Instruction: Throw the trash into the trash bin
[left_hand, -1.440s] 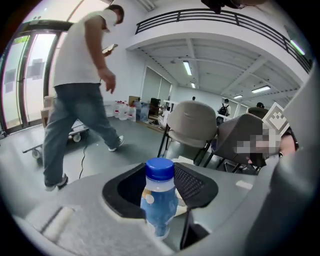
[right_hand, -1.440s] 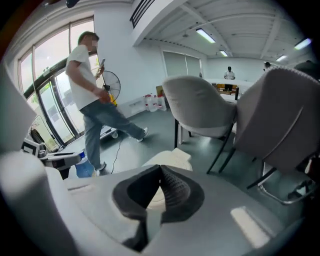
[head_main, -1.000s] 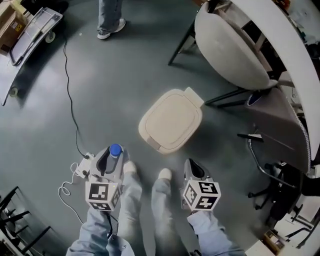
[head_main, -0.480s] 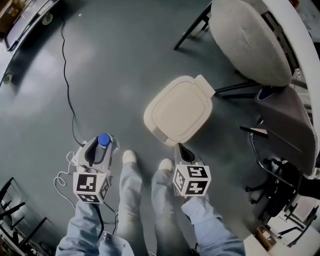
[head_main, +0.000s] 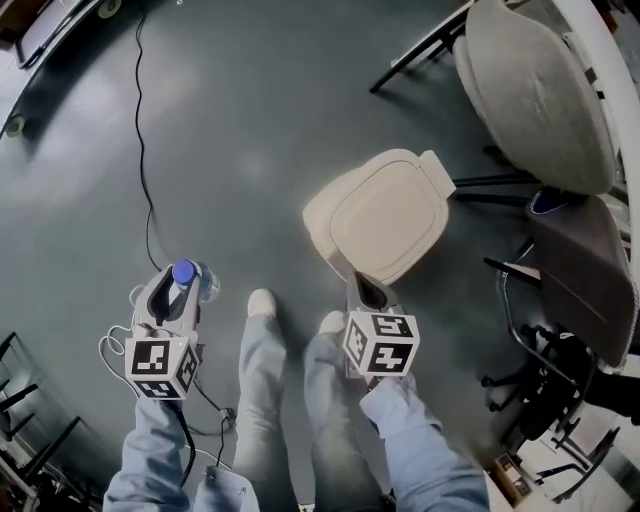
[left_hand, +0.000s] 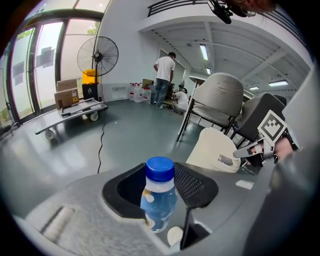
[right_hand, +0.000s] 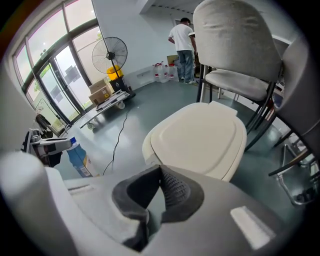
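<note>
A cream trash bin (head_main: 385, 215) stands on the grey floor with its lid down. My left gripper (head_main: 180, 282) is at the lower left, shut on a small clear bottle (left_hand: 159, 200) with a blue cap (head_main: 183, 272), held upright well left of the bin. My right gripper (head_main: 366, 292) is shut with nothing in it, its tips right at the bin's near edge. The right gripper view shows the lid (right_hand: 197, 135) just past my right gripper (right_hand: 160, 172), with the bottle (right_hand: 77, 159) far off at the left. In the left gripper view the bin (left_hand: 217, 150) sits off to the right of my left gripper (left_hand: 160, 182).
Two padded chairs (head_main: 540, 90) stand right of the bin, with a darker chair (head_main: 585, 270) nearer. A black cable (head_main: 145, 150) runs along the floor on the left. The person's shoes (head_main: 262, 303) are between the grippers. A cart (left_hand: 75, 112), a fan (left_hand: 97, 57) and people (left_hand: 162, 75) are far back.
Both grippers have come down and forward. The right gripper's tips now reach the bin's near edge. The left gripper has drifted left with the bottle still in it.
</note>
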